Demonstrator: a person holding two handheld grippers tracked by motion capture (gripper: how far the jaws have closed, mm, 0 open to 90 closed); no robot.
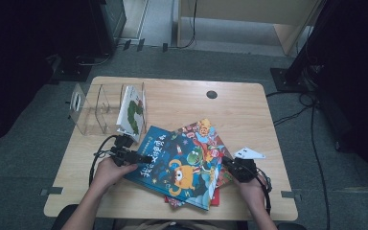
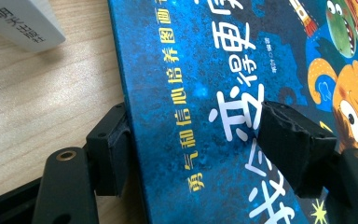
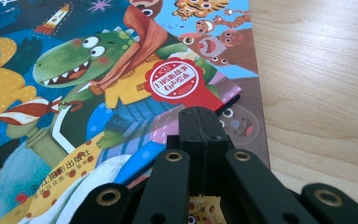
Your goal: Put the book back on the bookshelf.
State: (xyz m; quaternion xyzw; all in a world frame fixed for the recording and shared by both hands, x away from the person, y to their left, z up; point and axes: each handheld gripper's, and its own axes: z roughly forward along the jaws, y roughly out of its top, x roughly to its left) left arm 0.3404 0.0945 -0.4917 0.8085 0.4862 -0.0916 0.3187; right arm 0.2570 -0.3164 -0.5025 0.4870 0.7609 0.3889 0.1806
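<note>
Nearest the person, two forearms come up from the bottom edge of the high view, each hand holding a gripper at the near part of the wooden worktop (image 1: 249, 103). The left gripper (image 1: 141, 158) sits at the left edge of the blue book (image 1: 179, 165). In the left gripper view its fingers (image 2: 298, 144) stand wide apart: one lies over the book's blue cover, the other (image 2: 109, 149) is just off the cover's edge above the bare wood, so the edge of the book runs between them and they are not closed on it.

The right gripper (image 1: 230, 164) is at the right side of the stack. In the right gripper view its fingers (image 3: 205, 130) are pressed together with no gap and nothing between them, their tip over the lower right corner of the blue book's cover near a round red seal (image 3: 174, 80).

The blue book lies flat on top of a stack, turned at an angle, near the middle of the worktop's front half. Under it a second book (image 1: 206, 136) with a colourful cover sticks out toward the far right, and a red edge (image 1: 191, 201) shows at the near side.

Just right of the stack lies a small white card (image 1: 249, 153). Farther back on the left stands a clear plastic rack (image 1: 93, 112), with one thin white book (image 1: 132, 112) leaning upright in its right-hand slot. At the far edge is a dark round hole (image 1: 212, 94) in the worktop.
</note>
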